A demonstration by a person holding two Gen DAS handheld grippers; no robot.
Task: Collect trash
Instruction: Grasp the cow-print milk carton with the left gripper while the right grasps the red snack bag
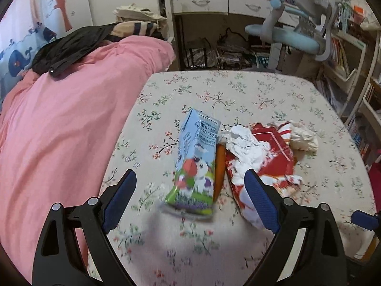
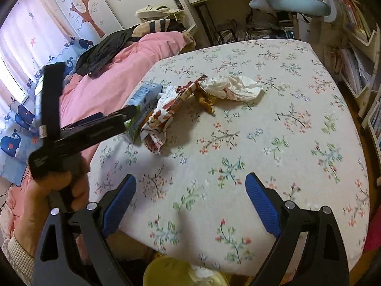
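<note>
Left wrist view: milk carton (image 1: 195, 162) base blurred, orange item (image 1: 220, 169) half-hidden behind.

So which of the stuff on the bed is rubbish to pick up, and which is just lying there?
Rubbish to collect:
- milk carton
- red and white wrapper
- crumpled tissue
- banana peel
- yellow bin, likely where it goes

Just lying about:
- pink quilt
- black garment
- striped cloth
- blue chair
</note>
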